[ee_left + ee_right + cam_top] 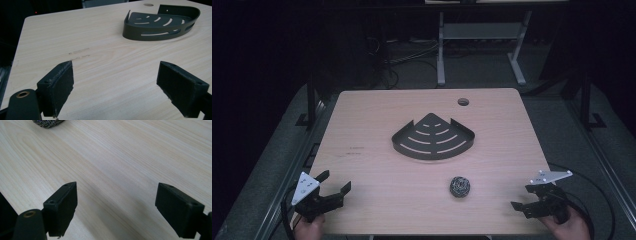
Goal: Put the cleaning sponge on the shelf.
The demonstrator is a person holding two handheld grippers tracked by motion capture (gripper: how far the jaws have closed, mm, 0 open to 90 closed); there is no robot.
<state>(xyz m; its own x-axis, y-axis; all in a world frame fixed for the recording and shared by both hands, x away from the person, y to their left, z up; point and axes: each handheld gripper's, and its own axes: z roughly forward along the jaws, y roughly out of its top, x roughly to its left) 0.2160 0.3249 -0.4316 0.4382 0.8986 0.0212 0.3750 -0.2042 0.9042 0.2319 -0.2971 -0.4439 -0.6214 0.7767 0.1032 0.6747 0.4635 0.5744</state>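
High view: both tongs, left [331,186] and right [528,199], wide open, empty at near corners, scourer [460,186] untouched near shelf tray [433,136]; left gripper view: tray far right; right gripper view: scourer far left, nothing started.

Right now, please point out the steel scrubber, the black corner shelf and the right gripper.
steel scrubber [460,186]: high view, middle of the ball.
black corner shelf [432,150]: high view, slotted floor.
right gripper [529,198]: high view, between its open jaws.

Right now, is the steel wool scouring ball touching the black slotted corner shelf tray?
Apart. The high view shows bare wood between the steel wool scouring ball and the curved front wall of the black slotted corner shelf tray.
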